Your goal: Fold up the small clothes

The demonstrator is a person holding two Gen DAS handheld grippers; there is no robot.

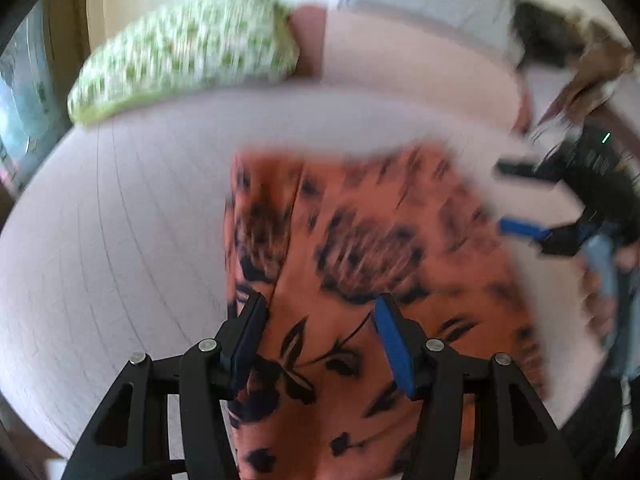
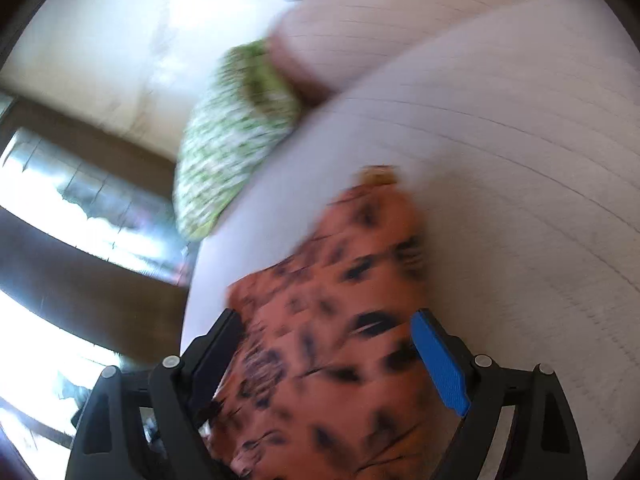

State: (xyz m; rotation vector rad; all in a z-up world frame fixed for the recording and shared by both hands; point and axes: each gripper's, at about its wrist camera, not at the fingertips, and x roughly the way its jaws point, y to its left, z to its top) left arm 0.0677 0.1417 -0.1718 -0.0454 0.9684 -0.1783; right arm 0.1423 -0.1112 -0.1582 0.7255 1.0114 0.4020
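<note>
An orange garment with a black flower print (image 1: 360,264) lies on a pale pink striped bed sheet (image 1: 120,220). My left gripper (image 1: 318,308) is open just above the garment's near part, jaws wide apart with nothing between them. My right gripper (image 1: 516,196) shows at the garment's right edge in the left wrist view, open. In the right wrist view the garment (image 2: 332,340) lies under my open right gripper (image 2: 326,320). Both views are blurred by motion.
A green and white patterned pillow (image 1: 184,52) lies at the far left of the bed, also seen in the right wrist view (image 2: 228,140). A pale pink pillow (image 1: 420,60) lies behind the garment. A window (image 2: 80,208) is to the left.
</note>
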